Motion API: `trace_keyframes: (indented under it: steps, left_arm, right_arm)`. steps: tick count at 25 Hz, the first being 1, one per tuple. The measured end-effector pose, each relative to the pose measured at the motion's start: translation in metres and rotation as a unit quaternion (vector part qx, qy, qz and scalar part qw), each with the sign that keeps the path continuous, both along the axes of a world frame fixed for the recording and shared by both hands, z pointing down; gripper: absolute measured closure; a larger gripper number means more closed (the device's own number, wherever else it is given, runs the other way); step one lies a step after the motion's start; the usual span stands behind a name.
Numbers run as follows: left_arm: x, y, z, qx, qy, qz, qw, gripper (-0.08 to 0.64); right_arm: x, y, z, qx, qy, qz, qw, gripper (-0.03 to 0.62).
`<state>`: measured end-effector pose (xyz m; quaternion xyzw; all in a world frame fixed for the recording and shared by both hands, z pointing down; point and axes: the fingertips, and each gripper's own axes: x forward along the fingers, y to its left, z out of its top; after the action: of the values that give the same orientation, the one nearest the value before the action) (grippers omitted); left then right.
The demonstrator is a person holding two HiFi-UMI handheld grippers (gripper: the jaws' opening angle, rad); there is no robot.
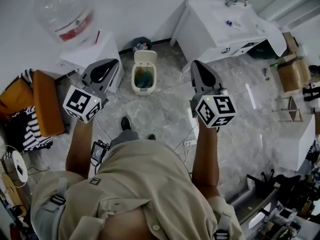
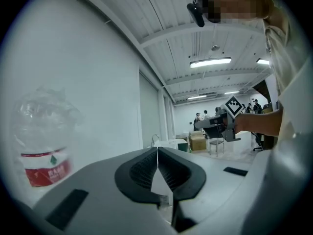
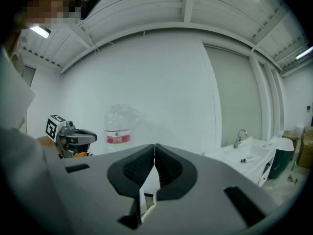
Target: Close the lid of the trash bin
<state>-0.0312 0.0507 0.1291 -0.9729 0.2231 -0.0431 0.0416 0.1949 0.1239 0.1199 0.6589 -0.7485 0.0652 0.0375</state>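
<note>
The trash bin [image 1: 144, 76] is seen on the marble floor at its far edge, close to the wall, between a white cabinet [image 1: 95, 51] that carries a water bottle [image 1: 65, 14] and a sink unit [image 1: 220, 26]. Its lid [image 1: 144, 58] is raised upright at the back, so the closing is judged not yet begun. The left hand-held gripper [image 2: 157, 152] and the right hand-held gripper [image 3: 154, 149] are held raised in front of the person, well apart from the bin. On each the jaws are pressed together with nothing between them (only wall and room are seen beyond the tips).

For the step to be done well, the bin would first have to be approached. One hand-held gripper could then be lowered to the top edge of the lid; no grasp seems needed, since a push from the closed tips should serve. The lid is best tipped forward and followed down gently, so that the light bin is not slid along the floor
</note>
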Motion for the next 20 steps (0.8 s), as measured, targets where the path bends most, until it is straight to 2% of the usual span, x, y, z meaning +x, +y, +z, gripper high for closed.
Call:
trace_keyframes:
  steps: [6, 12, 20]
  left_arm:
    - [-0.009, -0.049, -0.001, -0.004, 0.008, 0.03, 0.9995, 0.539]
    - [-0.027, -0.083, 0.005, 0.015, -0.003, 0.047, 0.9988, 0.539]
    - [-0.036, -0.102, 0.015, -0.004, 0.006, 0.055, 0.9985, 0.54]
  right_arm:
    - [-0.013, -0.038, -0.014, 0.001, 0.02, 0.027, 0.999, 0.568]
    - [-0.044, -0.064, -0.004, -0.017, 0.029, 0.042, 0.999, 0.568]
    - [-0.063, -0.093, 0.014, -0.039, 0.027, 0.033, 0.998, 0.568]
